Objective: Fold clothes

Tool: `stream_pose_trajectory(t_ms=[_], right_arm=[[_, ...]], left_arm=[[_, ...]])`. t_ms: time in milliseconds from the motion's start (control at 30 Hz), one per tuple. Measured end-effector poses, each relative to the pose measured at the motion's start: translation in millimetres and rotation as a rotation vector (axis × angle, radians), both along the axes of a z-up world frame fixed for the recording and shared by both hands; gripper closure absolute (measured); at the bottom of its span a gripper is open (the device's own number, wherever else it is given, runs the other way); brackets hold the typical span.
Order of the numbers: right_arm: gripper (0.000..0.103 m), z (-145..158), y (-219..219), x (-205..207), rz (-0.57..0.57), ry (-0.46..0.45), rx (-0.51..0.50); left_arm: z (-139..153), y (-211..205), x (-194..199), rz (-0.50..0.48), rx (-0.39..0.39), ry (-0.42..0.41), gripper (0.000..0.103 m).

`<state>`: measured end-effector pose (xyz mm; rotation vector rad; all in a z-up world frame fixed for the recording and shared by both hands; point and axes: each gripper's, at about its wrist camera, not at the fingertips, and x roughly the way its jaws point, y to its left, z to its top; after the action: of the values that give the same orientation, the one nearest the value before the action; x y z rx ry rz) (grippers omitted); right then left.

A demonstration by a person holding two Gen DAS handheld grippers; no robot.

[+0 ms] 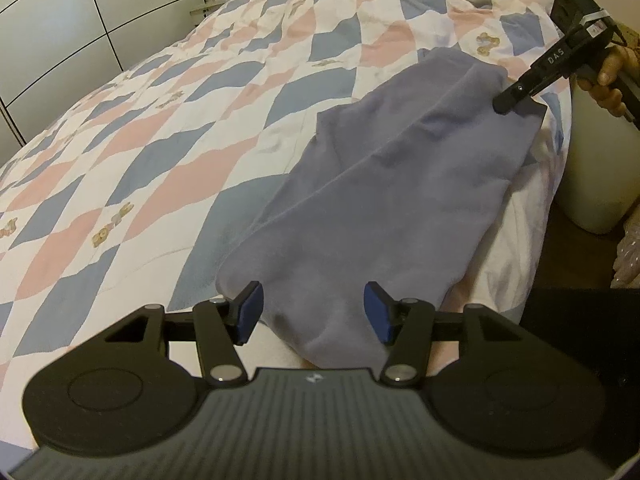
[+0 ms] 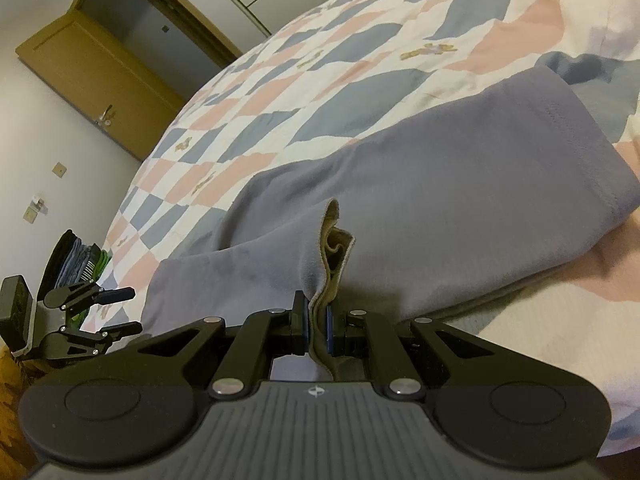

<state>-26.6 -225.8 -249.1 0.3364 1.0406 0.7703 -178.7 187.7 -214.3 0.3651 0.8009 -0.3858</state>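
A grey-purple garment [image 1: 380, 184] lies lengthwise on the quilted bed near its right edge. My left gripper [image 1: 314, 312] is open, its blue pads either side of the garment's near end, which hangs slightly over the bed edge. My right gripper [image 2: 318, 322] is shut on a bunched edge of the garment [image 2: 440, 200], lifting a fold with a beige inner side. In the left wrist view the right gripper [image 1: 506, 104] touches the garment's far corner. In the right wrist view the left gripper [image 2: 128, 308] is open at the far left.
The bed has a pink, blue and white diamond quilt [image 1: 160, 140]. White wardrobe doors [image 1: 60, 20] stand beyond it. A brown door [image 2: 100, 68] and a stack of folded clothes [image 2: 76, 264] show in the right wrist view. A pale container [image 1: 596, 176] stands beside the bed.
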Motion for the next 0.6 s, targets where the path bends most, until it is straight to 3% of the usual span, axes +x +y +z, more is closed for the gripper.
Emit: stream_pose_trajectory(t_ms=[267,600], right_arm=[[0.095,-7,-2,1,-0.003,0.007,-0.008],[0.095,-15,-6,3,-0.013,0.019,0.002]], left_arm=[[1,7,4,0.030,-0.020,-0.040,0.047],[-6,12,5,-0.025,-0.025,0.001,0.047]])
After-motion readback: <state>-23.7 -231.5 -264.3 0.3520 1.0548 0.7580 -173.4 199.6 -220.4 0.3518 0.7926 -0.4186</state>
